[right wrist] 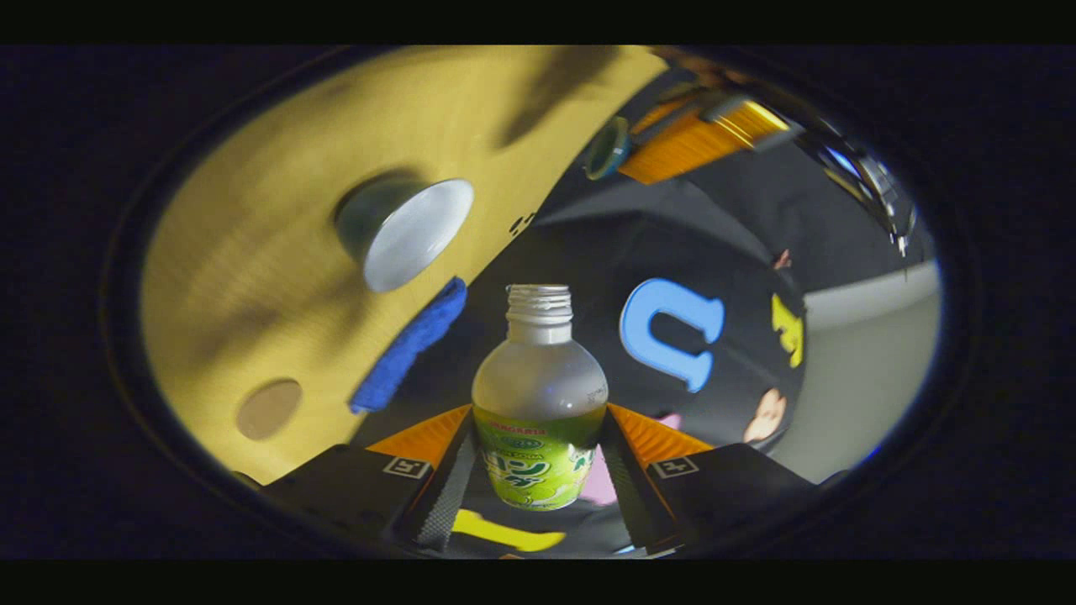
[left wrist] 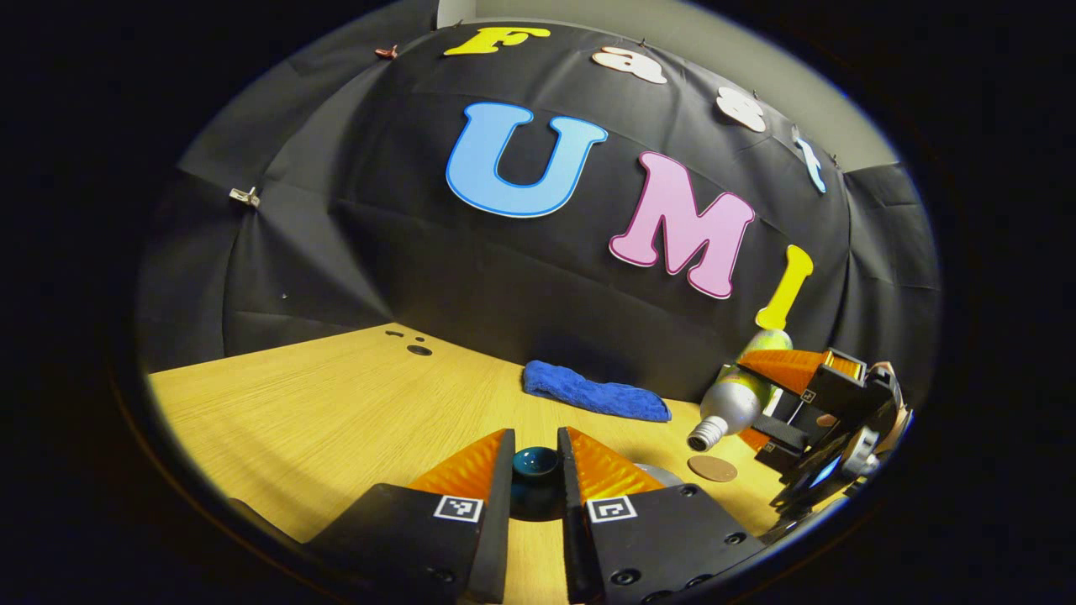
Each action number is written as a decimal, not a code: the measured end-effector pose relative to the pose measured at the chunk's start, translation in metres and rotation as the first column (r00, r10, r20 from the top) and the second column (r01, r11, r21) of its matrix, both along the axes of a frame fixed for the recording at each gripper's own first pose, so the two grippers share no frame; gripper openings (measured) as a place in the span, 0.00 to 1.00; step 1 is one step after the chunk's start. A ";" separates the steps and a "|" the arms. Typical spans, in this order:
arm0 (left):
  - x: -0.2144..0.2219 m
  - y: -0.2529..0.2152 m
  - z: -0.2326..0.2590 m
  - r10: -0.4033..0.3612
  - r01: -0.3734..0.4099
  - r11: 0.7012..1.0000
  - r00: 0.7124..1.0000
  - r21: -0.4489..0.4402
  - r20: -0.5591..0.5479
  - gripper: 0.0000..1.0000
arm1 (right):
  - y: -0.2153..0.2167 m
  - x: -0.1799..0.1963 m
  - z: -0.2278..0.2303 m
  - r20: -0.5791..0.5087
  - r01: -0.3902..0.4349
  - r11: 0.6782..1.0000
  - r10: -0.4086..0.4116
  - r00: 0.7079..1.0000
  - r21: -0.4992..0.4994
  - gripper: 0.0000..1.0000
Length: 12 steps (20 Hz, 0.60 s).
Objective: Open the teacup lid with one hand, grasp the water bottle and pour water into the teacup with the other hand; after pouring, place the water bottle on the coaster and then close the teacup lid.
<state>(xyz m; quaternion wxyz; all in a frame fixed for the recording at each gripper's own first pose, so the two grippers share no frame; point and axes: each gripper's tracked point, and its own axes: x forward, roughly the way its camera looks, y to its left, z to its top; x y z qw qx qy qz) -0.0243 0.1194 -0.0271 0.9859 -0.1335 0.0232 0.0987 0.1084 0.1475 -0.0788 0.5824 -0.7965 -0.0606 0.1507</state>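
Note:
My left gripper (left wrist: 536,449) is shut on the dark teal teacup lid (left wrist: 535,467), held above the wooden table (left wrist: 319,412). The lid (right wrist: 607,149) and that gripper (right wrist: 639,143) also appear far off in the right gripper view. The right gripper (right wrist: 538,418) is shut on the uncapped water bottle (right wrist: 538,386), which has a green label. In the left gripper view this bottle (left wrist: 738,395) is tilted, mouth down and to the left, in the right gripper (left wrist: 761,403). The open teacup (right wrist: 412,231) stands on the table; I see no stream of water. A round brown coaster (left wrist: 712,468) (right wrist: 269,409) lies flat nearby.
A folded blue cloth (left wrist: 593,391) (right wrist: 410,346) lies at the back of the table against the black wall. A few small dark holes (left wrist: 418,349) mark the table top at the far left. The grey edge of the teacup (left wrist: 664,476) peeks out beside my left gripper's right finger.

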 end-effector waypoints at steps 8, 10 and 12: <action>-0.002 0.001 0.003 0.010 -0.010 1.000 1.000 -0.019 0.014 0.31 | 0.020 -0.035 -0.012 -0.463 0.352 0.585 0.047 0.885 0.731 0.80; -0.002 0.000 0.004 0.001 0.000 1.000 1.000 -0.015 0.015 0.31 | 0.025 -0.039 -0.006 -0.544 0.466 0.351 0.168 0.822 0.812 0.80; -0.002 -0.001 0.004 -0.007 0.007 1.000 1.000 -0.009 0.013 0.31 | 0.019 -0.033 0.004 -0.566 0.558 0.114 0.265 0.781 0.822 0.80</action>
